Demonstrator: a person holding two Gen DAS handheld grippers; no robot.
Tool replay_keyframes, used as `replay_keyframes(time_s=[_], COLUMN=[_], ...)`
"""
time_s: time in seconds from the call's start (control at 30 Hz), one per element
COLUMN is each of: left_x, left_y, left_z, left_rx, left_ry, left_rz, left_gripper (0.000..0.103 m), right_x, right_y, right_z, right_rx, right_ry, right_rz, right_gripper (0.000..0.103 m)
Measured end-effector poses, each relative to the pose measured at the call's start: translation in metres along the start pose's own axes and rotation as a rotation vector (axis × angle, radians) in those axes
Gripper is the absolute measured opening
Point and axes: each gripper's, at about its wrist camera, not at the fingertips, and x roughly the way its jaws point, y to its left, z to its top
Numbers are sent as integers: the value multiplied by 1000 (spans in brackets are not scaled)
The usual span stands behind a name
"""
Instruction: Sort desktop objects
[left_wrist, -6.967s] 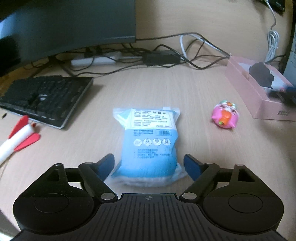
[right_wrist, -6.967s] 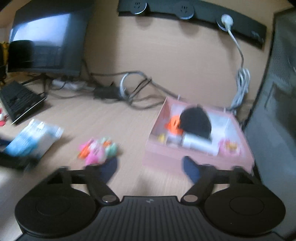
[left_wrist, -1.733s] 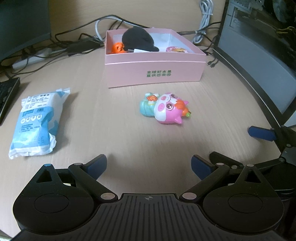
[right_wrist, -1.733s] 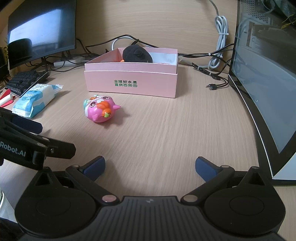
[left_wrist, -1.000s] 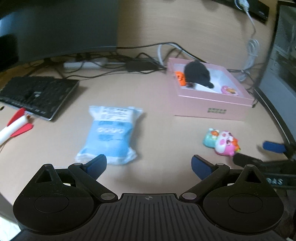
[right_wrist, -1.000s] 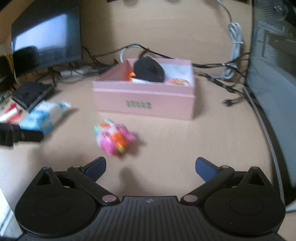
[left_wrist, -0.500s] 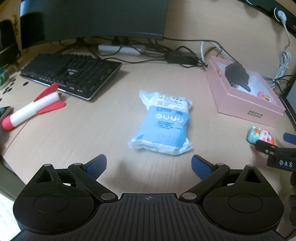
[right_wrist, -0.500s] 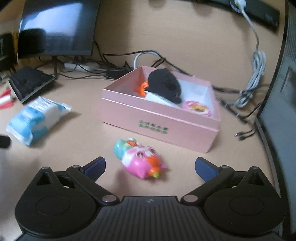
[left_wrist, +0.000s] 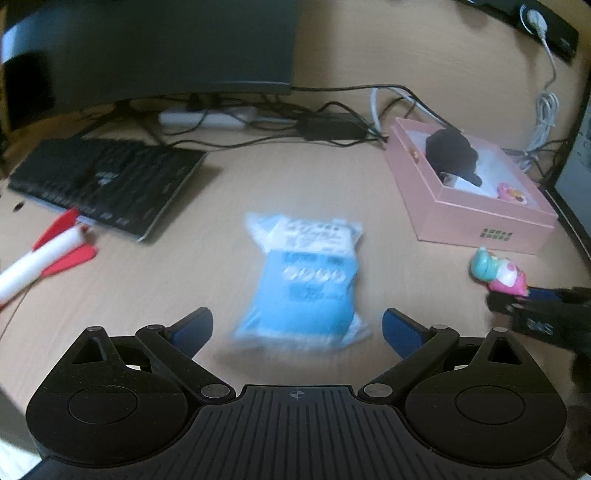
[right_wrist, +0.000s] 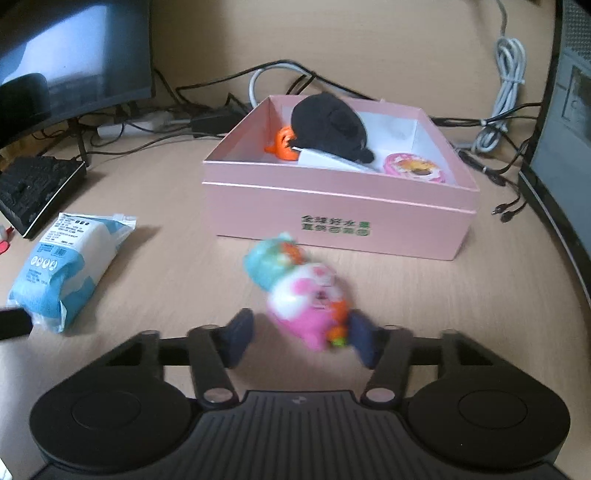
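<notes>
Right gripper (right_wrist: 301, 341) pointed down at the desk (right_wrist: 424, 295) with its jaws closing around the pink pig toy (right_wrist: 303, 291). The toy sat between the blue pads: the right pad looked to be at its orange nose end, the left pad showed a gap, so contact was partial at best and blur prevented a firmer reading. Judged a side grip across the toy's width, chosen because the toy lay lengthwise toward the box.

Left gripper (left_wrist: 297, 326) was released, jaws wide, straddling the near end of the blue wet-wipe pack (left_wrist: 308, 280); pads were clear of the wrapper on both sides. The wide stance fitted the pack's breadth.

From the right wrist view, the pink box (right_wrist: 343, 218) stood at 12 o'clock just beyond the toy, open-topped, already holding a black plush (right_wrist: 327, 125), an orange item and a round pink item. Its near wall would have to be cleared by a lift.

From the left wrist view: red-and-white toy rocket (left_wrist: 44, 258) at 9 o'clock, keyboard (left_wrist: 107, 184) at 10 o'clock, monitor and a tangle of cables at 12 o'clock. Nothing lay between toy and box.
</notes>
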Motion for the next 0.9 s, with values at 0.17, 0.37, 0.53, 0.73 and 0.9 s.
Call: replay_keyframes(time_s=[0.17, 0.37, 0.53, 0.73, 0.9], left_x=[33, 40, 31, 12, 6], left_y=[-17, -21, -20, -8, -3], left_z=[13, 15, 8, -6, -10], left_rx=[42, 52, 47, -2, -13], left_ry=[7, 22, 31, 48, 50], left_rz=[30, 33, 28, 23, 28], left_gripper=[101, 101, 101, 101, 101], right_x=[-9, -11, -13, -26, -4], right_y=[-7, -19, -39, -27, -8], right_z=[-4, -7, -6, -6, 7], right_rx=[-39, -79, -28, -121, -207], right_ry=[-10, -63, -80, -176, -117], right_rz=[-33, -168, -175, -53, 6], right_gripper=[39, 47, 63, 95, 99])
